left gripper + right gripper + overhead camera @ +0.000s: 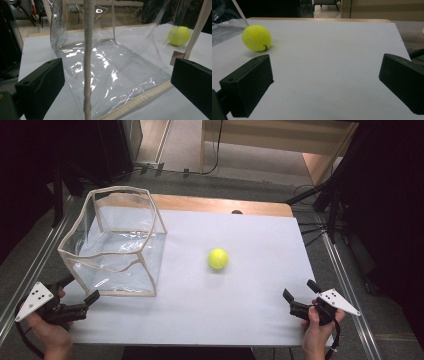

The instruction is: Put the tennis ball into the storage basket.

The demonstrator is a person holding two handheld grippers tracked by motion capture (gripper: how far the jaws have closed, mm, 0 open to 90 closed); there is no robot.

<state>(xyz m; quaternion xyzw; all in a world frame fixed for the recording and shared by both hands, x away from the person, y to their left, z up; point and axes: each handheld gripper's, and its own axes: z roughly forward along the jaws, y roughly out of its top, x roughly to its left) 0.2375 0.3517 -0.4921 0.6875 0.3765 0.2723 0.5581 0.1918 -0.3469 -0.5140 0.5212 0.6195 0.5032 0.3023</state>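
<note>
Overhead, the high view has both grippers resting at the near edge of the white surface (240, 310). The left gripper (80, 292) sits with its jaws spread at the near corner of the clear plastic bag (112, 242), which stands upright with its cloth-trimmed mouth open to the top. The right gripper (300, 296) also has its jaws spread and empty; the tennis ball (218, 258) lies well ahead of them and off toward the bag, touching neither.

From the left gripper view, the bag's cloth-trimmed corner seam (87, 62) rises between the 2 spread jaws, close in front, with nothing pinched. Through the clear wall the ball (179, 35) appears beyond the far jaw. This view gives what the high view cannot: how the seam lines up inside the jaw gap, and how glossy and crumpled the film is.

From the right gripper view, the jaws stand wide apart over bare surface, and the ball (257, 37) lies ahead, beyond the jaw at the left of that view, not between them. Its seam line and small printed mark are plain here and not from above.

As I judge it, the ball could roll away if 1 jaw touches it first, since it lies off the jaws' centre line. The thin bag could also fold or tip if the left jaws close on film instead of the stiff seam.
</note>
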